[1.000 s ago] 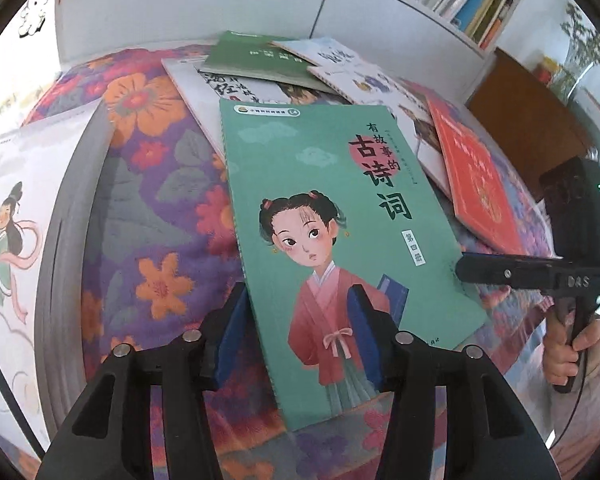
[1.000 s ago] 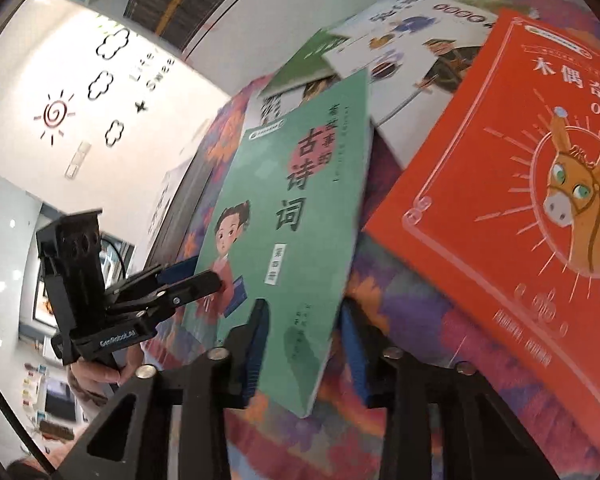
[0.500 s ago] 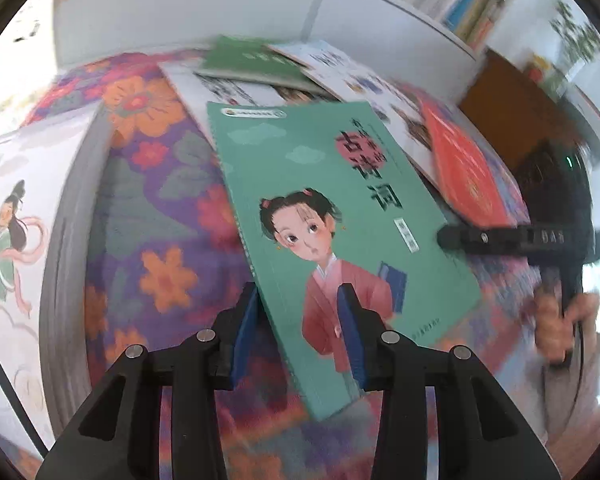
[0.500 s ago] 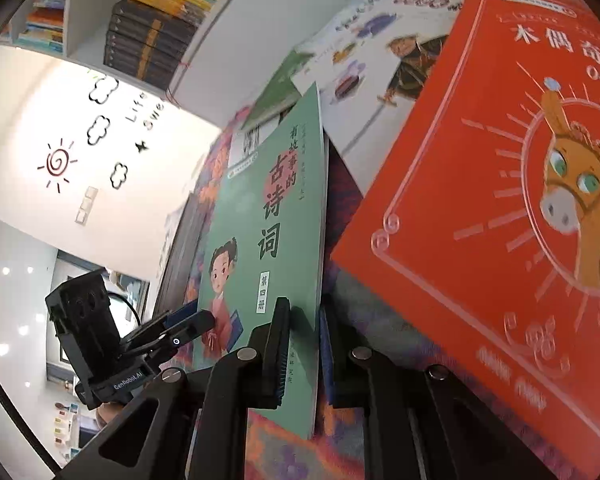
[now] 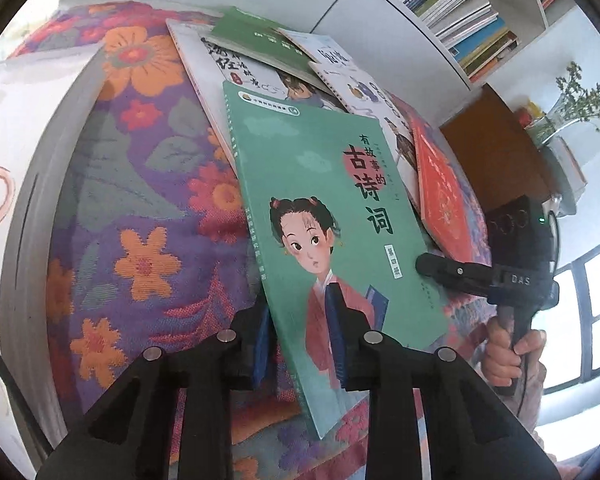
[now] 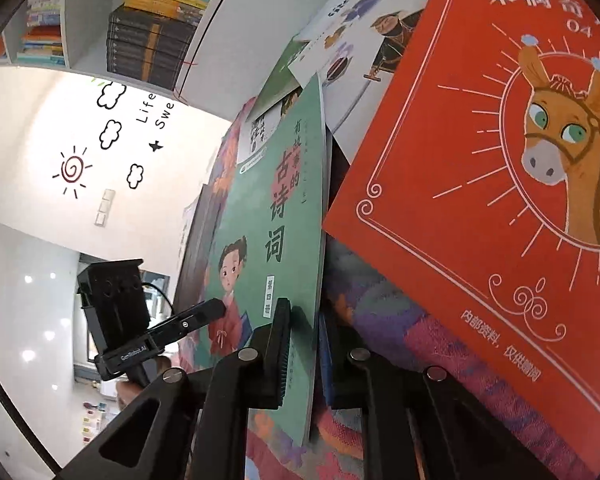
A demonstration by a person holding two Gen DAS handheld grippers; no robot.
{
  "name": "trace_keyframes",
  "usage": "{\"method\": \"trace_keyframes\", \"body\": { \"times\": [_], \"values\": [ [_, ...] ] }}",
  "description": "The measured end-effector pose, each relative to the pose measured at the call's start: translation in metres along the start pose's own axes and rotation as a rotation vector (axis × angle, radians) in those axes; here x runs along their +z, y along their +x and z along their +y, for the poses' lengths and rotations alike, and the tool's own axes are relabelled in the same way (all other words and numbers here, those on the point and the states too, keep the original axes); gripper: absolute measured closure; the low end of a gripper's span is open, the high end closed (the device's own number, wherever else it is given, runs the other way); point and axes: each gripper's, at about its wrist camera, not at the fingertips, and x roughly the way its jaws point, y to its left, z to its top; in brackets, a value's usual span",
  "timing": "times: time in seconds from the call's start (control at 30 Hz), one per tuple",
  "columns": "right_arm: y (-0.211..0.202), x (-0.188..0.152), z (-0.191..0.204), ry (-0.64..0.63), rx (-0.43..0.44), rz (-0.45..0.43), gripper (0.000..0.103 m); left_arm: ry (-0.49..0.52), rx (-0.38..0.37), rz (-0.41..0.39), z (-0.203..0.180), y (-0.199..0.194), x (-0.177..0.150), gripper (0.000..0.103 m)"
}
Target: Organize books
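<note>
A green book with a girl in a red robe on its cover lies on the floral cloth, its near corner past the cloth's edge. My left gripper is closing its jaws on the book's near left edge, and the blue pads press on the cover. My right gripper is closing on the same green book at its near right edge, and its pads pinch it. The other gripper shows in each view: the right gripper and the left gripper.
A red horse-cover book lies right of the green one. Behind lie a white book, a dark green book and an illustrated white book. A large white book is at left. Bookshelves and a brown cabinet stand behind.
Both grippers' jaws narrowed from apart to pinching the green book's near edges. The book's right side tilted up a little, away from the red book.
</note>
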Motion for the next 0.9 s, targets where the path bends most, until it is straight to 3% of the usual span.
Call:
{"method": "trace_keyframes", "body": {
  "times": [0.23, 0.4, 0.5, 0.73, 0.9],
  "values": [
    [0.005, -0.003, 0.024, -0.095, -0.080, -0.017, 0.090, 0.135, 0.159, -0.058, -0.019, -0.004, -0.005, 0.079],
    [0.005, -0.008, 0.052, -0.226, -0.076, -0.019, 0.090, 0.119, 0.169, -0.047, -0.008, -0.013, -0.004, 0.079],
    [0.014, -0.016, 0.071, -0.318, -0.136, -0.009, 0.089, 0.148, 0.211, -0.061, -0.013, -0.018, -0.006, 0.079],
    [0.016, -0.023, 0.084, -0.404, -0.150, -0.013, 0.089, 0.161, 0.203, -0.060, -0.012, -0.027, -0.006, 0.079],
    [0.021, -0.028, 0.098, -0.472, -0.163, -0.014, 0.088, 0.190, 0.260, -0.069, -0.017, -0.032, -0.009, 0.079]
  ]
}}
